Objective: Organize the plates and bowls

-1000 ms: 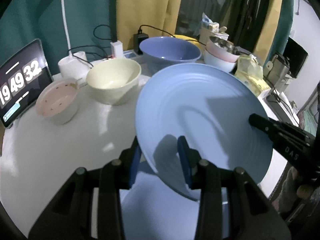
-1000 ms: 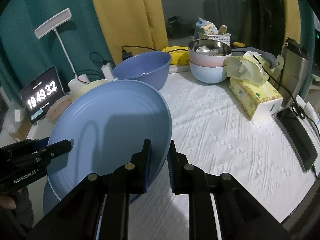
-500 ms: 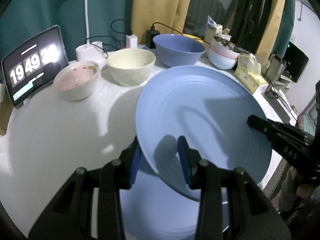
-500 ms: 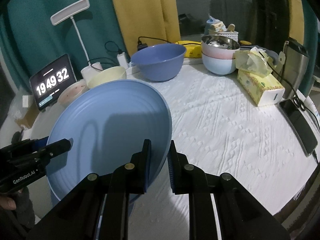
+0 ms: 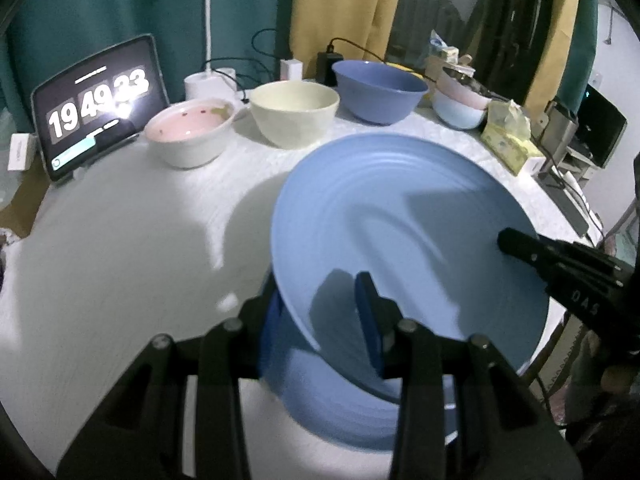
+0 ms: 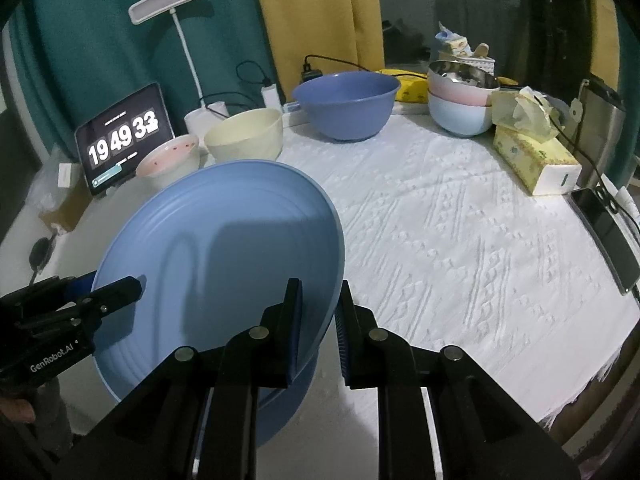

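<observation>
The table (image 6: 460, 216), under a white textured cloth, carries everything, and above its near edge the big light-blue plate (image 6: 224, 248) is held tilted in the air by both tools: this looks like the carrying step, with the plate on its way to a resting place. A second blue dish (image 5: 352, 412) seems to lie right beneath it, though its outline is only partly visible, so the likely next move is to level the plate and lower it squarely onto that. The left gripper (image 5: 320, 320) pinches the plate's near rim, one pad above and one below; the right gripper (image 6: 318, 320) is pressed together on the opposite edge. Farther back stand the dark-blue bowl (image 6: 346, 104), the cream bowl (image 6: 244, 134), the pink bowl (image 6: 168, 158) and the stacked bowls (image 6: 460, 100), well apart from the plate. A tissue box (image 6: 532, 160), a clock tablet (image 6: 124, 136) and a phone (image 6: 608, 232) crowd the edges, none in the way.
</observation>
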A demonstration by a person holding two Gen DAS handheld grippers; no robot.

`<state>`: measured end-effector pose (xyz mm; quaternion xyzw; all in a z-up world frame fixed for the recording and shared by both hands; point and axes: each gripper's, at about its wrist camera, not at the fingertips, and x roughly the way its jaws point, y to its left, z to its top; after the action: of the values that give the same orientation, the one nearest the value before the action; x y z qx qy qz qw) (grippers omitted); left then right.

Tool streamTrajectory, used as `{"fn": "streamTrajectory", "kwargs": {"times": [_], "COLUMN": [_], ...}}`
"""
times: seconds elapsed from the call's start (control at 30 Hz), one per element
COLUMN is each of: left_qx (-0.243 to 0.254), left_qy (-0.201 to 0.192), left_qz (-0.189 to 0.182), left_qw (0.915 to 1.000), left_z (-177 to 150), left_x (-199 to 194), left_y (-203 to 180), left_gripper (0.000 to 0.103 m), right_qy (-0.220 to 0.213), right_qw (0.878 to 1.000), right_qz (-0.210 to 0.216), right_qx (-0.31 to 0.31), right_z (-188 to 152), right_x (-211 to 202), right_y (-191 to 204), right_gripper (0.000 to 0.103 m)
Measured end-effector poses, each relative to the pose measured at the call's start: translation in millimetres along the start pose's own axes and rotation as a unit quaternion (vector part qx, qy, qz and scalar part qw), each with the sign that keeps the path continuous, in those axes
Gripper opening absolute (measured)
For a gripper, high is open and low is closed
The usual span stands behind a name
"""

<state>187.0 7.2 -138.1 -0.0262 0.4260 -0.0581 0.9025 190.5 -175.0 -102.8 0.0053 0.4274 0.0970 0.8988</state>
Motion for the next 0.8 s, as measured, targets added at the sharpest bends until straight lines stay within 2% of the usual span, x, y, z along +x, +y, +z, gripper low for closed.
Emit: {"fn": "streamTrajectory", "kwargs": {"times": [0.53,0.73,0.8], "left_qx": [0.009,0.041,0.049], "left_qy": [0.009,0.014,0.021], "left_qz": [0.041,0.075,0.079], "left_qw": [0.9991,0.9962,0.9954], "left_z": [-32.5,-36.5,-38.3], "left_x": [-4.3,-0.9,1.8], "left_y": [2.0,-0.2,0.4], "left_gripper": [0.038,0.039,0.039], "right_qy": [0.027,0.035,0.034], "right_qw": [0.999,0.999,0.999], "right_qz": [0.003,0.000,-0.006], "right_qx": [-0.019,-0.025,-0.026], "right_z": [-23.0,-28.4,-29.1], "right_x": [8.4,14.1,14.7], "right_y": [14.3,16.0,15.0], "right_gripper": [0.020,0.021,0.026]}}
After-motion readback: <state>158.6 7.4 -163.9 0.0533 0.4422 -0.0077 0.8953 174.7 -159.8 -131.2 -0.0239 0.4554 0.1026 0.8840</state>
